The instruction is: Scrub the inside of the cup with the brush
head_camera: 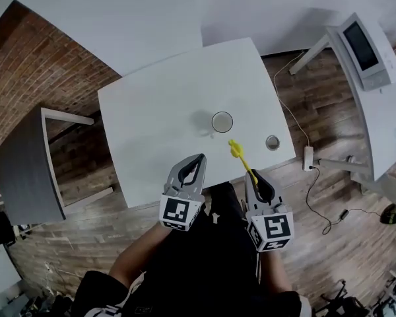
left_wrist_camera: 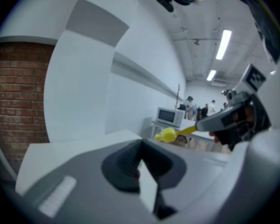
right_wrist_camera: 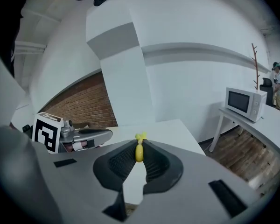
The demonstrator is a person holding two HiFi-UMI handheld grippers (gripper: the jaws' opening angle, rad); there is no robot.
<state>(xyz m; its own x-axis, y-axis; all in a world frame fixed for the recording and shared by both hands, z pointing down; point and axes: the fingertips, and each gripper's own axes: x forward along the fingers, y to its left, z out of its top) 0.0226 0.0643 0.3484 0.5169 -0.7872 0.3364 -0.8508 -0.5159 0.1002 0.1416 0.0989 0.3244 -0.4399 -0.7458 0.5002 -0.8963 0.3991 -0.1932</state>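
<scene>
Right gripper (head_camera: 254, 177): clamped on yellow brush (head_camera: 237, 152), bristles aimed at cup (head_camera: 222, 121) standing mid-counter (head_camera: 152, 111). Left gripper (head_camera: 197, 162): closed, empty. Recommended: steady cup first; lower brush in vertically.

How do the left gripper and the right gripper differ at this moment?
The right gripper is shut on the handle of the yellow brush; the left gripper is shut on nothing. The right gripper's brush head points toward the cup; the left gripper's tips lie over the table, left of the cup. Both are shut and hang near the table's near edge.
</scene>
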